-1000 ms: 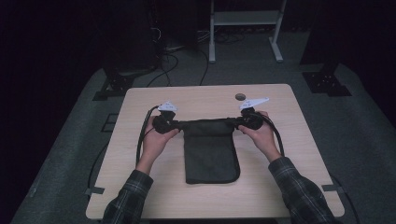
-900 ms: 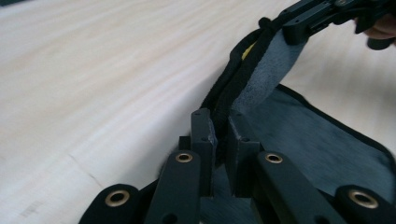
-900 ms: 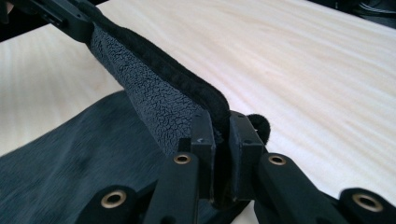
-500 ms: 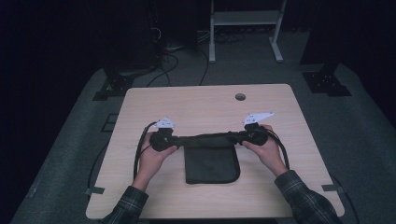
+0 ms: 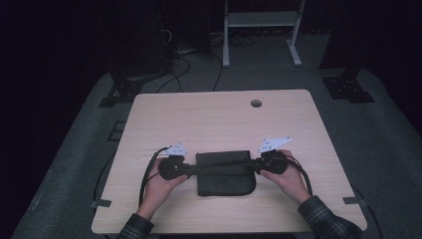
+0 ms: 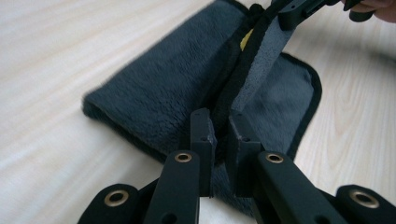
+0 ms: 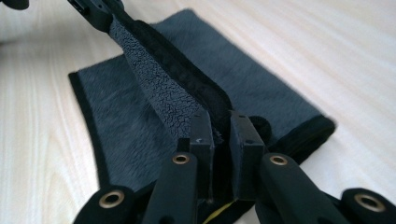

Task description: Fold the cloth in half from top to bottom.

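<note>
Near the front edge of the tabletop [image 5: 219, 119], high view: dark grey cloth [image 5: 225, 179] lying folded, its upper edge stretched taut between the left gripper [image 5: 191, 170] and the right gripper [image 5: 254, 166]; both sets of fingers clenched on that edge, one at each end. Change vs. the two earlier high-view pics: the hands have travelled from mid-table toward the person and come down, approx. in step; the cloth, then hanging long below the held edge, now shows as a shorter, doubled block with the carried edge brought over it. Reading: a fold in hand, the far half being laid onto the near half; prob. close to set-down, though the edge is not yet flat on the lower layer.

Left gripper view: fingers [image 6: 201, 140] pinching a black-bound hem; cloth [image 6: 163, 93] fleecy side up, lighter reverse showing beside the raised strip; a small yellow tag [image 6: 246, 39] tucked near the far end; right gripper [image 6: 299, 11] cut off at the top edge. Right gripper view: fingers [image 7: 201, 140] closed on the same hem; cloth [image 7: 261, 88] spread beneath; left gripper [image 7: 95, 11] cropped at the top.

Hard to make out: whether corners of the two layers line up; the layer count; the near hem, partly behind the raised strip; room beyond the tabletop too dark to read, apart from cables and a stand base.
</note>
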### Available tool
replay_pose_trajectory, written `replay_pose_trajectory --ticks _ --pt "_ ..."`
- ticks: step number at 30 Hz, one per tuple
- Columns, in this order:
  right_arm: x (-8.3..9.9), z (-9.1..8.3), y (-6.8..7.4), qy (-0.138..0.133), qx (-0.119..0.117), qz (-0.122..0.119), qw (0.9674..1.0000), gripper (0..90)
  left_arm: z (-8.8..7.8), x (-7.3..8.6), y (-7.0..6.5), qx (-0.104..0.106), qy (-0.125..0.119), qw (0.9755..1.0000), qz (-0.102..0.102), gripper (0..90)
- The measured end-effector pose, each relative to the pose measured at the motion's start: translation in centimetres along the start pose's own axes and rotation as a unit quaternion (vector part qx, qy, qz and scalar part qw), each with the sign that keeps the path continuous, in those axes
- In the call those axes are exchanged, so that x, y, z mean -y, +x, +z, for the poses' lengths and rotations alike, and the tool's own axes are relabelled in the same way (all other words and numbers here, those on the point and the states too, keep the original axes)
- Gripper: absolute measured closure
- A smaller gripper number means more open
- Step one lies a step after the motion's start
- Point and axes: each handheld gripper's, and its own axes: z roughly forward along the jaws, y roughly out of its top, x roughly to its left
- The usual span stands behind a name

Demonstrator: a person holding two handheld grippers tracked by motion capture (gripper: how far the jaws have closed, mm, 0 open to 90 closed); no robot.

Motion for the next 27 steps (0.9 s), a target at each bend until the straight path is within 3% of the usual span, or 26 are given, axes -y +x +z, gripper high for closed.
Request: replay_pose_trajectory --ticks 8,10,16,21,24,27 --pt "1.6 0.2 1.0 0.026 -0.010 -0.001 0.9996 75.1 0.8 1.5 -0.8 0.010 0.040 0.9991 0.002 79.8" --pt "2.2 0.0 1.3 0.032 -0.016 0.001 0.9994 69.9 0.9 1.8 -1.0 0.012 0.045 0.9989 0.003 74.0" --pt "2.9 -1.9 2.3 0.021 -0.020 0.000 0.9996 66.3 -0.6 2.5 -2.2 0.022 0.029 0.9993 0.011 66.0" --pt "3.8 -3.6 2.6 0.008 -0.020 0.006 0.9998 66.6 -1.9 3.2 -2.8 0.030 0.018 0.9993 0.013 66.4" --pt "4.3 -5.5 2.8 -0.016 -0.015 0.014 0.9996 69.8 -2.8 3.5 -3.0 0.029 0.004 0.9995 0.010 73.8" --pt "4.3 -6.2 2.7 -0.030 -0.011 0.017 0.9993 74.5 -3.4 3.2 -2.7 0.025 -0.012 0.9996 0.005 84.2"
